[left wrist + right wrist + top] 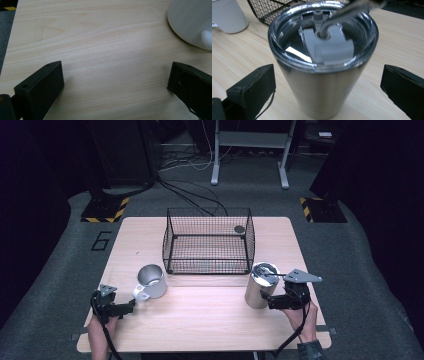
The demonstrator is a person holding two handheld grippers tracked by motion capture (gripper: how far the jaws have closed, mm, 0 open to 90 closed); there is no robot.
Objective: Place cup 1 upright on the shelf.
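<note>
A steel tumbler (259,291) with a clear lid and a metal straw stands upright on the table's right side. My right gripper (268,300) is open, its jaws either side of the tumbler (323,75) without touching it. A white mug (151,282) stands left of centre, handle toward the front left. My left gripper (131,306) is open over bare wood, just short of the mug (191,21), which sits at the upper right of the left gripper view.
A black wire basket (209,241) stands at the middle back of the wooden table (200,320), with a small dark round thing (239,229) inside near its far right corner. Cables and stand legs lie on the floor beyond.
</note>
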